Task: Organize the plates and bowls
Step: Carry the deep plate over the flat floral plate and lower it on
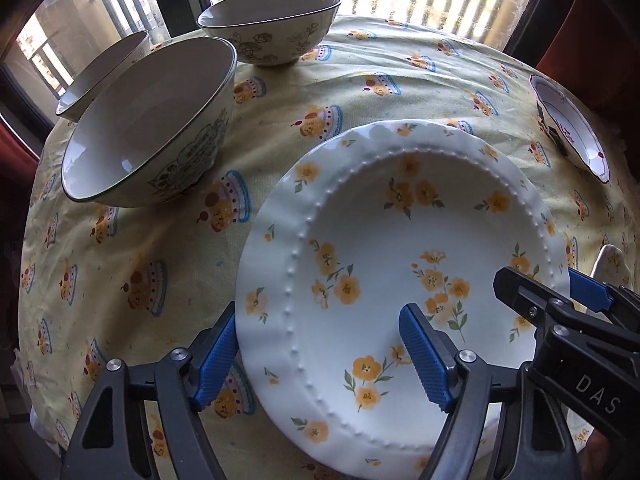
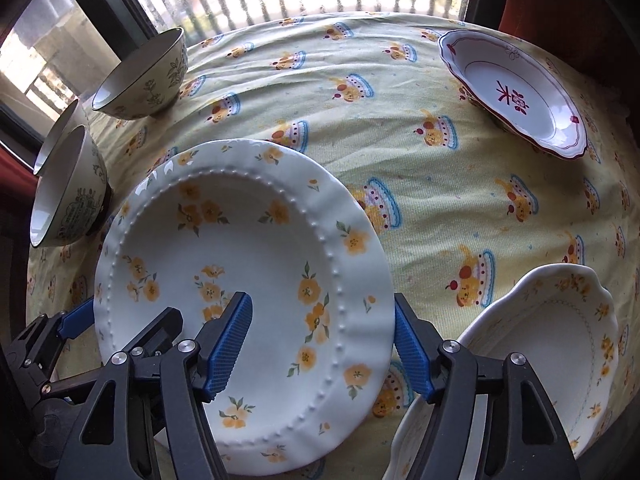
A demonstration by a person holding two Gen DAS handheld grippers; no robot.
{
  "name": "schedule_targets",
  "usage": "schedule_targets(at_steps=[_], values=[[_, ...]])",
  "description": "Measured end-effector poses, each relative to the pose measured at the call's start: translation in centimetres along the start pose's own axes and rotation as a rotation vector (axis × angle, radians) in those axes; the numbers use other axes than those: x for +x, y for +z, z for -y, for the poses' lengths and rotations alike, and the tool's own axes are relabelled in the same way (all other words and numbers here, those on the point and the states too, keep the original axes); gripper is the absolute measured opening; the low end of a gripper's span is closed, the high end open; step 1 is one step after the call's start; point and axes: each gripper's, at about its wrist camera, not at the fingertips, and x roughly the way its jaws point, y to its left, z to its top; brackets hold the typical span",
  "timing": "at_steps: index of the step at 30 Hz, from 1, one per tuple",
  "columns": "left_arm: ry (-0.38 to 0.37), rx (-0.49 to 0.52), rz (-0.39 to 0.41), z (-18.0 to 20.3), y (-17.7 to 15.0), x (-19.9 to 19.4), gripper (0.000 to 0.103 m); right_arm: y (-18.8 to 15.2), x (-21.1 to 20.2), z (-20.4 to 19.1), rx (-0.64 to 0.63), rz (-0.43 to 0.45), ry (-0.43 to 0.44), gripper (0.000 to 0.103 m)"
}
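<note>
A white plate with yellow flowers and a beaded ring (image 1: pixel 384 264) (image 2: pixel 240 272) lies on the yellow tablecloth (image 1: pixel 360 92). My left gripper (image 1: pixel 320 360) straddles its left rim, one blue pad outside the edge and one over the well, jaws wide apart. My right gripper (image 2: pixel 322 348) straddles the opposite rim the same way; it also shows at the right of the left wrist view (image 1: pixel 556 292). I cannot see either pad pressing on the plate. Three patterned bowls (image 1: pixel 148 128) (image 1: pixel 272 24) (image 1: pixel 104 68) stand at the back left.
A red-patterned plate (image 2: pixel 516 92) sits at the far right. A scalloped plate with yellow flowers (image 2: pixel 552 352) lies near the right gripper's outer finger. Windows and a railing lie beyond the table's far edge. Tablecloth (image 2: pixel 400 120) shows bare between the plates.
</note>
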Motion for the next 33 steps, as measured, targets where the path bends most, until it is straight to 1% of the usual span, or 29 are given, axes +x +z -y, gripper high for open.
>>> schedule_targets(at_steps=[3,6,9,13,21,26,33], values=[[-0.004,-0.003,0.005,-0.4,-0.3,-0.2,0.076,-0.5,0.0,-0.5,-0.013,0.001,0.002,0.070],[0.011,0.008,0.011,-0.2,0.0,-0.2,0.076,-0.4,0.2,-0.4,-0.004,0.004,0.001,0.070],[0.010,0.010,0.006,-0.2,0.4,0.2,0.076,-0.1,0.6,-0.4,-0.012,0.010,-0.010,0.066],[-0.012,0.007,0.011,-0.4,1.1,0.5,0.075,0.3,1.1,-0.3,-0.016,0.006,-0.022,0.060],[-0.015,0.014,-0.010,-0.4,1.7,0.7,0.075,0.3,0.9,-0.8,-0.003,-0.003,-0.054,0.061],[-0.032,0.032,0.006,-1.2,1.2,-0.6,0.075,-0.2,0.2,-1.5,0.011,-0.002,-0.066,0.061],[-0.051,0.076,0.039,-1.5,0.6,-2.5,0.075,-1.1,-1.8,-2.3,0.041,0.039,-0.090,0.062]])
